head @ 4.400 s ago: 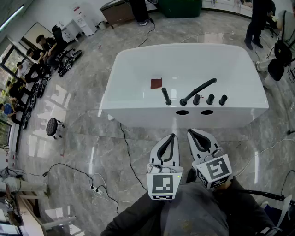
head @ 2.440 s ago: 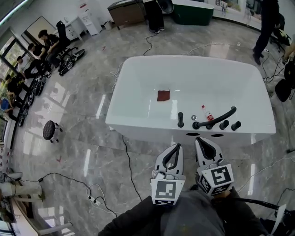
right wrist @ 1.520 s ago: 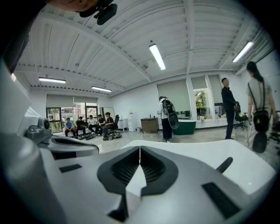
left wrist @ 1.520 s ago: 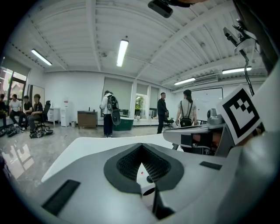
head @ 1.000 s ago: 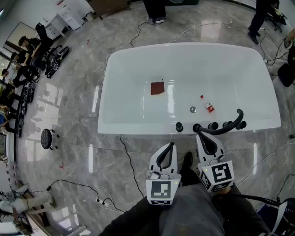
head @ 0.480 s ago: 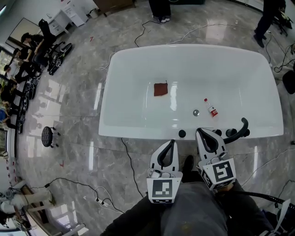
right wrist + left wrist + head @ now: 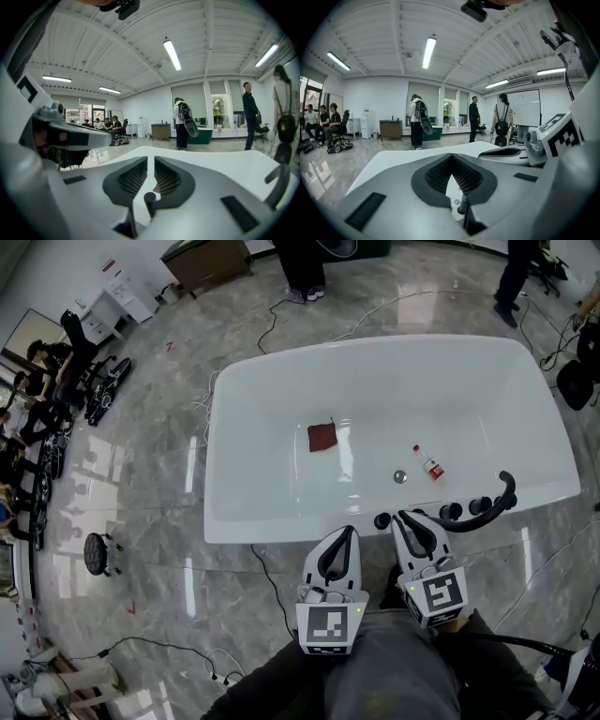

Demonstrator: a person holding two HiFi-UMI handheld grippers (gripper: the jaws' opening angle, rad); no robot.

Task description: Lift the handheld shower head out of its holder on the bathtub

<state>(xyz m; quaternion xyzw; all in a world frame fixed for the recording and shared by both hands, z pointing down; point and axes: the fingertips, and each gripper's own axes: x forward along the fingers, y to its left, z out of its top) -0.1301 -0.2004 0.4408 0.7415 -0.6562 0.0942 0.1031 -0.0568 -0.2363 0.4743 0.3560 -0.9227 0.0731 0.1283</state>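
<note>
White tub rim [image 7: 281,523] is faced by both claws. The left claw [image 7: 349,530] is held shut, empty. The right claw [image 7: 405,516] has just been opened to a narrow slit, nothing pressed within; the shower head [image 7: 382,520] is seated in its holder just left of it.

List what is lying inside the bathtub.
In the bathtub lie a dark red cloth, a small bottle with a red label and, beside it, the round metal drain. Whatever is under the cloth is covered.
</note>
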